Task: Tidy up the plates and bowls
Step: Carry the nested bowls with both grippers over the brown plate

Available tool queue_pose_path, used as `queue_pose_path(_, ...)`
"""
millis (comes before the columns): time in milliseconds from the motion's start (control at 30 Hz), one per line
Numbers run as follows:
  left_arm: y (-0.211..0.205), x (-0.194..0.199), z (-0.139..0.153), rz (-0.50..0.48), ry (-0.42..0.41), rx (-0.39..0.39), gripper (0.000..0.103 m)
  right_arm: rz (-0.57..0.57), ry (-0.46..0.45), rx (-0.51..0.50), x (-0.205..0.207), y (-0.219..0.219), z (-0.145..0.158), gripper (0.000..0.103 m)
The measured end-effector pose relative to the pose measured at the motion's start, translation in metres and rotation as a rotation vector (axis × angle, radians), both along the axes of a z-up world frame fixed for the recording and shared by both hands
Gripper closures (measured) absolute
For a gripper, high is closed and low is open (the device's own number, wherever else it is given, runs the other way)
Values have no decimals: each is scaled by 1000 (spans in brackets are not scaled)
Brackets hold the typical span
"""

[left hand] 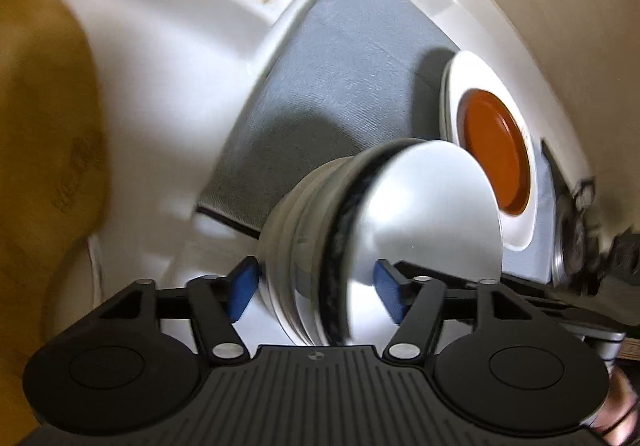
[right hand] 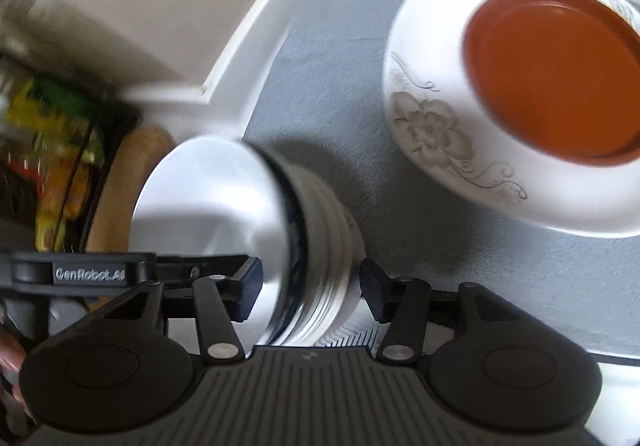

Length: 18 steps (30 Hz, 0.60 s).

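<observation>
A grey mat [right hand: 320,85] covers the white desk [left hand: 168,45]. At lower centre of both frames a tilted bowl stack [right hand: 256,238] sits between the wide-spread jaws of the left gripper [left hand: 316,292] and right gripper [right hand: 310,288]; whether the pads touch it I cannot tell. An orange plate [right hand: 552,73] lies on a floral white plate [right hand: 432,125] at upper right.

you are in a home kitchen or dining corner. a grey cloth mat [right hand: 328,93] covers the tabletop, reaching toward its far edge where white panelling [right hand: 248,45] and a beige wall [right hand: 140,5] meet. crockery sits on it: a white plate with a grey flower print [right hand: 432,133] carrying an orange dish [right hand: 552,73], and a stack of white bowls [right hand: 256,230] on its side. past the tabletop's left edge, blurred colourful food packets [right hand: 60,133] fill a dark rack.
</observation>
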<state>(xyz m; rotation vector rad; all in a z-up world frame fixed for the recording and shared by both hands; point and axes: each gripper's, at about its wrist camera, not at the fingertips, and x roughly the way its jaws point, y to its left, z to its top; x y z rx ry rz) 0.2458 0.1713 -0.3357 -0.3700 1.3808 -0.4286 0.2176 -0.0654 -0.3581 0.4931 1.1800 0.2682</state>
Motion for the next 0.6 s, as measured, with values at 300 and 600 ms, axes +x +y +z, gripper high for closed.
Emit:
queue_pose_path(300, 2, -10, 7, -12, -6, 29, 44, 11, -22, -3, -8, -4, 8, 59)
queue_pose_path(600, 10, -16, 20, 10, 13, 60, 62, 7, -25, 2, -12, -6, 18, 62)
